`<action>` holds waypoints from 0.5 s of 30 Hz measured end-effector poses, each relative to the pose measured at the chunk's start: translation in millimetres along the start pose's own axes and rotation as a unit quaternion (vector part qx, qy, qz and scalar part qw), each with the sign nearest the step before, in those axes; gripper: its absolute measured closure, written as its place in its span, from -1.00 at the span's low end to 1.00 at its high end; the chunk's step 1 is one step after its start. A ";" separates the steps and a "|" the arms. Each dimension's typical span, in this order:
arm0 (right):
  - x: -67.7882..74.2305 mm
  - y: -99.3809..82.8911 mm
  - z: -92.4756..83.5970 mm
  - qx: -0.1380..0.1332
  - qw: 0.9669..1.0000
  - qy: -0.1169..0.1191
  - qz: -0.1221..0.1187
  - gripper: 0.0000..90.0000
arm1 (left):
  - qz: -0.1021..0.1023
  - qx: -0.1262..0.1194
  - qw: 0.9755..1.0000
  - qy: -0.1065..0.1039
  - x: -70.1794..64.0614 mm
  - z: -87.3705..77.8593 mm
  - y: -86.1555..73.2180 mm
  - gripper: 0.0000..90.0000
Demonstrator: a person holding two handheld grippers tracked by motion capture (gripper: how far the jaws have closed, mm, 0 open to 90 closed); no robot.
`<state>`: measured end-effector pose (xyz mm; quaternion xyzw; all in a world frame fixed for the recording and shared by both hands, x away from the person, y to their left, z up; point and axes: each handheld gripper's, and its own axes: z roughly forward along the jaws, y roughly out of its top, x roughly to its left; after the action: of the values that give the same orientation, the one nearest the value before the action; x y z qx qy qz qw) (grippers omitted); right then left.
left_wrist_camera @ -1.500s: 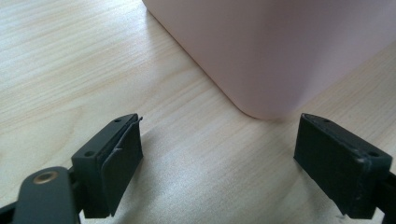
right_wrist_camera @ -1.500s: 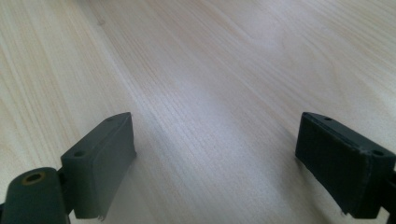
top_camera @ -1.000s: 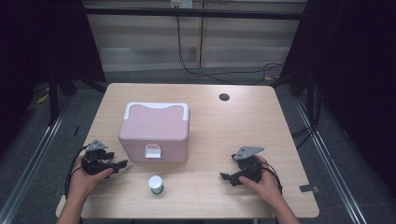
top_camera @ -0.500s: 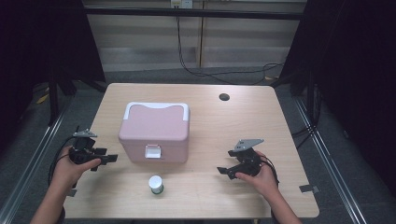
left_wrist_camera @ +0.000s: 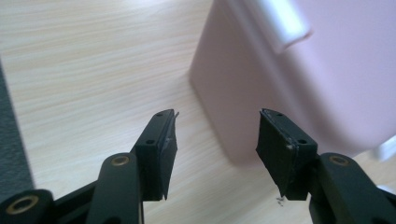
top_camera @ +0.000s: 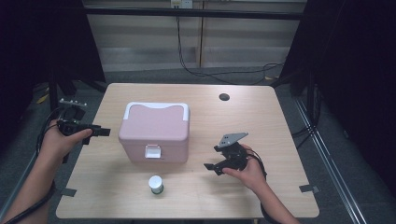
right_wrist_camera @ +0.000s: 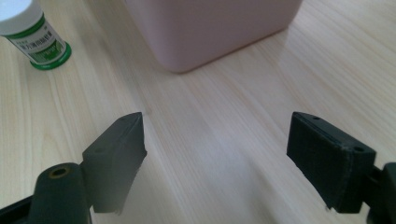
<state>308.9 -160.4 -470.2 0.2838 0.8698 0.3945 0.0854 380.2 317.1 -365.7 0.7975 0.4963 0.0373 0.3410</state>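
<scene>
Lifting left tool (top_camera: pixel 99 131) now beside pink box (top_camera: pixel 155 132), higher than before

Left gripper (top_camera: pixel 95 132) and right gripper (top_camera: pixel 212 166) agape, empty.

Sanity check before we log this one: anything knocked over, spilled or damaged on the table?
Nothing stands out. The pink box sits flat with its lid closed, the small bottle stands upright in front of it, and both the left gripper and right gripper are open and empty.
</scene>
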 end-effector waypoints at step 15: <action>16.1 22.8 25.6 -0.001 1.000 0.016 -0.023 -0.46 | -0.029 0.054 0.998 -0.022 -33.8 14.3 51.0 0.02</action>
<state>314.8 -123.0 -469.5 0.2575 0.8770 0.3976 0.0805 407.9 268.3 -337.7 0.8006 0.5130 -0.0175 0.3091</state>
